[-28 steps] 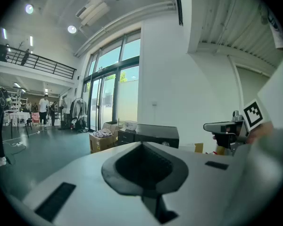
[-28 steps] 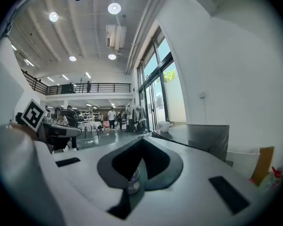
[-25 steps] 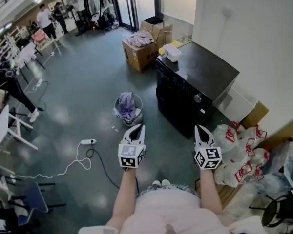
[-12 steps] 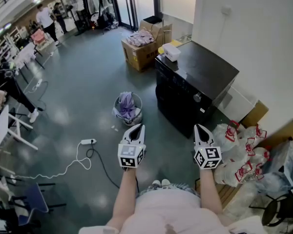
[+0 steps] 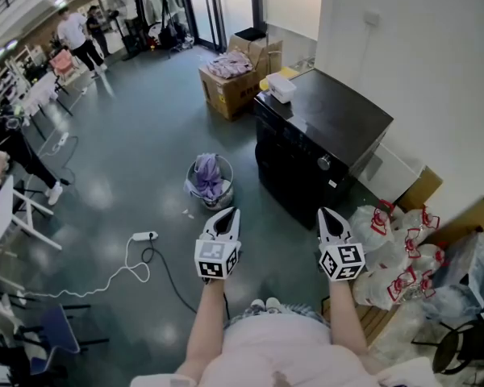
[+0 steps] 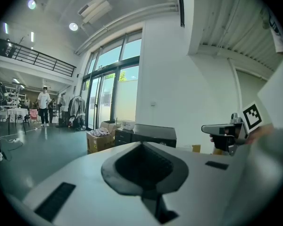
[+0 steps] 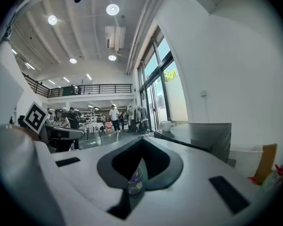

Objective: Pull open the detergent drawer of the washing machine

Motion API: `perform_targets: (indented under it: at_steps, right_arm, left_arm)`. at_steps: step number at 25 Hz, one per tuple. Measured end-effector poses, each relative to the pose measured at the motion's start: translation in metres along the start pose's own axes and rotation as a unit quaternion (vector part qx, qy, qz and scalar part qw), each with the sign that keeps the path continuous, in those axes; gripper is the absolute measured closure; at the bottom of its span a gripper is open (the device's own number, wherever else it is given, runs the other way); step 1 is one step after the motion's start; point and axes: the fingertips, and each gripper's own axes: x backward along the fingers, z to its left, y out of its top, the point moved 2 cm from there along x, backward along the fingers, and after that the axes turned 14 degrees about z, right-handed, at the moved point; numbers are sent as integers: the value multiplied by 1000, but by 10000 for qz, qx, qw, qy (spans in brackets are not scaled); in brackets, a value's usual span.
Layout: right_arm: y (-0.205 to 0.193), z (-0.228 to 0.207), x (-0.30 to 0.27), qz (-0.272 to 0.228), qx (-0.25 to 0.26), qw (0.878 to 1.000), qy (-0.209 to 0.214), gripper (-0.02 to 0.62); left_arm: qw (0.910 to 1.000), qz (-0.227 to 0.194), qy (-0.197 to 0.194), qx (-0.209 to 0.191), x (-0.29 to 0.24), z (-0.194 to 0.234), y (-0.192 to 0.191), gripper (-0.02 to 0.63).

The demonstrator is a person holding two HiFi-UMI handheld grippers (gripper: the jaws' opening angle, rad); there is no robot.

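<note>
A black washing machine stands against the white wall ahead of me, its front panel with a round knob facing left; it also shows in the left gripper view as the washing machine and in the right gripper view as the washing machine. Which part of the panel is the detergent drawer I cannot tell from here. My left gripper and right gripper hang side by side in front of me, both shut and holding nothing, well short of the machine.
A round basket of laundry sits on the floor left of the machine. Cardboard boxes stand beyond it, a white box lies on its top. Plastic bags pile at the right. A white cable trails left. People stand far back.
</note>
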Motion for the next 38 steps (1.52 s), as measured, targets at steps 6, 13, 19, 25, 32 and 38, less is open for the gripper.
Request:
perform_targets:
  at_steps: [6, 13, 19, 25, 32, 38]
  right_arm:
    - [2, -2, -2, -31, -59, 10000, 62, 575]
    - [5, -7, -6, -105, -208, 9996, -136, 370]
    - [6, -10, -12, -109, -328, 9992, -222, 244]
    - [6, 2, -23, -140, -233, 9994, -226, 219]
    - [-1, 5, -29, -159, -376, 9986, -334, 215]
    - [-2, 2, -46, -83, -403, 9983, -408, 216]
  left_arm:
    - [9999, -85, -117, 8, -1, -3, 4, 577]
    - [9993, -268, -260, 42, -1, -2, 10, 376]
    - [9988, -355, -333, 96, -2, 2, 11, 284]
    - [9989, -278, -366, -76, -7, 10, 10, 279]
    - [9986, -172, -474, -150, -14, 18, 4, 279]
    - [9983, -174, -530, -171, -28, 29, 11, 279]
